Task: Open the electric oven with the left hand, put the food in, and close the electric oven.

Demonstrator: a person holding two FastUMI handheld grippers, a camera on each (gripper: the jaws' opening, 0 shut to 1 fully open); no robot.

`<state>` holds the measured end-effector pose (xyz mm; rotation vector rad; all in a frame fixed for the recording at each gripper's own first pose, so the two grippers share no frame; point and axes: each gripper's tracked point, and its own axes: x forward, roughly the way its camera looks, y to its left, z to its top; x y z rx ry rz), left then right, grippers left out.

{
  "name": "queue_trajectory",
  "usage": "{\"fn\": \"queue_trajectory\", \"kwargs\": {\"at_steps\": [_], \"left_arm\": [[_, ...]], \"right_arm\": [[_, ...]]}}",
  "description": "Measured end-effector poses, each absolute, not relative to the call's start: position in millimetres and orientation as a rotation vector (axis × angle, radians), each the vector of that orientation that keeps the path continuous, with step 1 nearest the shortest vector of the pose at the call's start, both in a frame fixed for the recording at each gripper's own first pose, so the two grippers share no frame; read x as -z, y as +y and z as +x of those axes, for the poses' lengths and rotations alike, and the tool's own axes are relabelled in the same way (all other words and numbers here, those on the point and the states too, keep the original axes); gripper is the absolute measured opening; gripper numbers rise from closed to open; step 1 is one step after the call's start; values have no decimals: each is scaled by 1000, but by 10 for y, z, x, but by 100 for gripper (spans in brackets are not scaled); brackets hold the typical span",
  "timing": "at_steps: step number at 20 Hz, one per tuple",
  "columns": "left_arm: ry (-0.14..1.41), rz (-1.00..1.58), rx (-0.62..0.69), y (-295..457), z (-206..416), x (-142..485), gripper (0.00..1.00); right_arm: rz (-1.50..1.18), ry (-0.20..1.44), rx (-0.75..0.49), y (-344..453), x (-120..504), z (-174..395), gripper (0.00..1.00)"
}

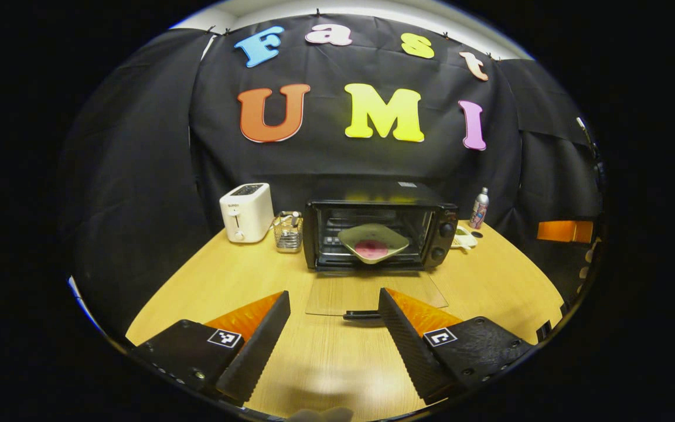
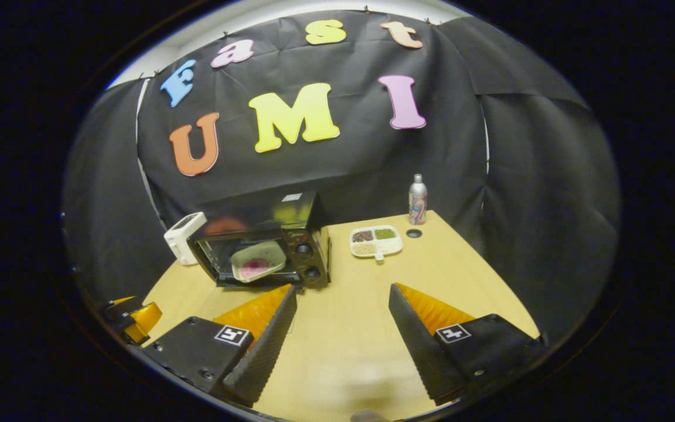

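In the left gripper view, the left hand-held gripper point(image 1: 334, 328) hangs low over the wooden worktop point(image 1: 226, 281) with its two fingers spread wide and nothing between them. Straight ahead at twelve o'clock stands the electric oven point(image 1: 379, 233), its glass door point(image 1: 375, 293) folded down flat on the worktop toward the camera. The door's dark handle point(image 1: 362, 315) lies just beside the inner edge of the finger on the view's right; whether they touch cannot be told. Inside the open cavity sits a pale plate point(image 1: 372, 241), tilted a little, with pink food point(image 1: 371, 249) on it. At about ten o'clock from the oven is a white toaster point(image 1: 246, 212), and between the two a small wire basket point(image 1: 288, 231). At two o'clock from the oven a slim bottle point(image 1: 479, 208) stands upright near the booth wall, with a white tray point(image 1: 465, 239) partly hidden behind the oven's corner.

In the right gripper view, the right hand-held gripper point(image 2: 342, 340) also holds its fingers wide apart over bare worktop point(image 2: 460, 275), gripping nothing. The oven point(image 2: 267, 246) lies at eleven o'clock with the plate point(image 2: 258, 260) inside. The divided tray point(image 2: 376, 241) sits at twelve o'clock, the bottle point(image 2: 417, 200) at one o'clock, a small dark cap point(image 2: 413, 233) between them.
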<state>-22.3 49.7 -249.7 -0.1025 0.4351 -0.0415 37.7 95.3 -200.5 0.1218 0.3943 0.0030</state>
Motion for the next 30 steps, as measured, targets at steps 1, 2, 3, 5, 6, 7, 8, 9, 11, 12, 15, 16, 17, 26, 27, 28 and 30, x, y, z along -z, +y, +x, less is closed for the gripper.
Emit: {"fn": "queue_trajectory", "kwargs": {"at_steps": [1, 2, 3, 5, 6, 7, 8, 9, 11, 12, 15, 16, 17, 26, 27, 28, 30], "left_arm": [[448, -110, 60, 416, -202, 2611, 96], [467, -115, 79, 332, -203, 2706, 96], [483, -112, 94, 258, -191, 2805, 96], [508, -105, 124, 109, -149, 2987, 97], [516, -105, 140, 25, -113, 3054, 97], [525, -101, 152, -48, -83, 3127, 97], [539, -98, 162, -113, -66, 3211, 97], [553, -96, 171, -183, -40, 3299, 96], [585, -95, 176, -284, 5, 3476, 97], [599, -95, 176, -320, 42, 3568, 97], [633, -96, 151, -342, 137, 3794, 96], [644, -97, 144, -347, 167, 3846, 96], [654, -90, 142, -361, 197, 3906, 96], [677, -41, 143, -452, 337, 4101, 97], [688, -50, 137, -444, 351, 4123, 97], [686, -57, 132, -448, 359, 4118, 97], [687, -61, 132, -452, 376, 4098, 97]], "right_arm": [[117, 395, 6, 904, 2001, 310, 95], [118, 394, 18, 848, 1978, 252, 95], [113, 391, 35, 766, 1994, 200, 95], [103, 397, 65, 635, 2010, 92, 100], [100, 407, 72, 591, 2030, 25, 96], [97, 411, 81, 534, 2042, -16, 96], [91, 416, 91, 474, 2052, -66, 100], [93, 421, 96, 428, 2077, -102, 100], [95, 450, 109, 342, 2158, -180, 96], [84, 464, 110, 302, 2188, -207, 100], [47, 485, 103, 206, 2190, -219, 100], [39, 487, 99, 194, 2176, -204, 100], [32, 488, 96, 180, 2184, -188, 100], [-3, 519, 79, 144, 2268, -138, 96], [0, 523, 79, 145, 2290, -131, 96], [0, 530, 77, 152, 2314, -135, 96], [4, 540, 75, 159, 2338, -153, 96]]}}
